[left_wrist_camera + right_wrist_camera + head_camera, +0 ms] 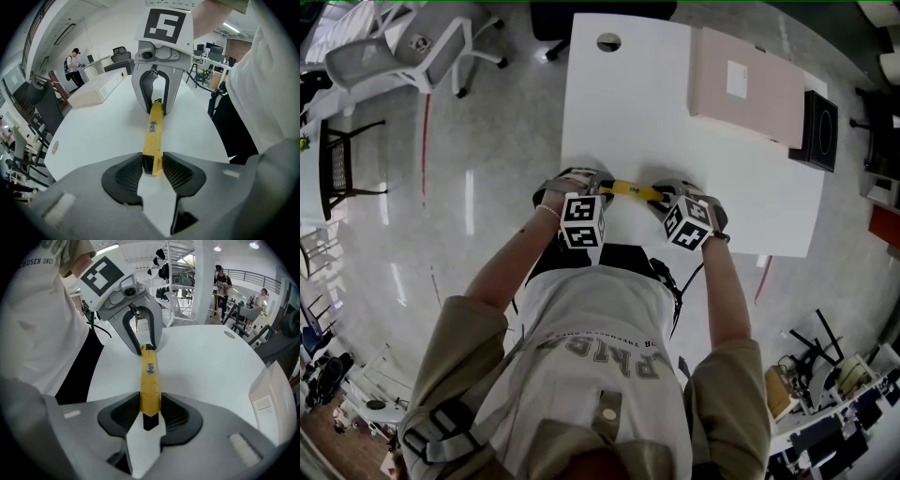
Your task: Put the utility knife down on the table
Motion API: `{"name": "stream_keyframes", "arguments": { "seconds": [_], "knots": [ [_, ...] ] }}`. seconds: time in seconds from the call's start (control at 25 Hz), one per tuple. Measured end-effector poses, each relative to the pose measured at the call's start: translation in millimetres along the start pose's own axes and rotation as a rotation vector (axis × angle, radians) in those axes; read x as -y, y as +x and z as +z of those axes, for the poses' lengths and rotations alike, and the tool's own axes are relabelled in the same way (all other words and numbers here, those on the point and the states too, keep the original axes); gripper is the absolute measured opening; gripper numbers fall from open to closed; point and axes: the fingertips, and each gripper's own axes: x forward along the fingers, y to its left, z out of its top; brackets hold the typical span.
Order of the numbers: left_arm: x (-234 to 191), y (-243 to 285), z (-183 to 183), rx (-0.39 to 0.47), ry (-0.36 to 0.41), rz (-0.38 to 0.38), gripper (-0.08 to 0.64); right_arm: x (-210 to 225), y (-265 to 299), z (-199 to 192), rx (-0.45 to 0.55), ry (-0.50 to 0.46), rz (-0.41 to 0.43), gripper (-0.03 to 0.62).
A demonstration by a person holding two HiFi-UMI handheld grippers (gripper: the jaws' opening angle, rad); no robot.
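Left gripper (152, 168) and right gripper (150, 412) were each pinching one end of the knife (630, 190), right by the table (722, 187)'s near edge. Loads of bare top beyond it, with a pink board (750, 89) way at the back.

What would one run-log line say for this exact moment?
left gripper: shut on utility knife | right gripper: shut on its other end | place: over white table, near edge

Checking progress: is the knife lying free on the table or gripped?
Gripped: left gripper and right gripper each clamp one end of the knife.
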Motion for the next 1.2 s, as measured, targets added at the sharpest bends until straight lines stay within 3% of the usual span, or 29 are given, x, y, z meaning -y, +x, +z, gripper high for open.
{"name": "stream_keyframes", "arguments": {
  "seconds": [0.64, 0.96, 1.2],
  "knots": [
    [-4, -2, -5, -0.02, 0.031, 0.023, 0.15, 2, -5, -7, -0.008, 0.024, -0.004, 0.127],
    [-7, -1, -5, -0.005, 0.009, 0.039, 0.155, 3, -4, -8, -0.015, 0.022, -0.006, 0.127],
    [-14, -4, -5, 0.013, -0.021, 0.049, 0.212, 2, -5, -8, -0.01, 0.041, 0.001, 0.129]
  ]
}}
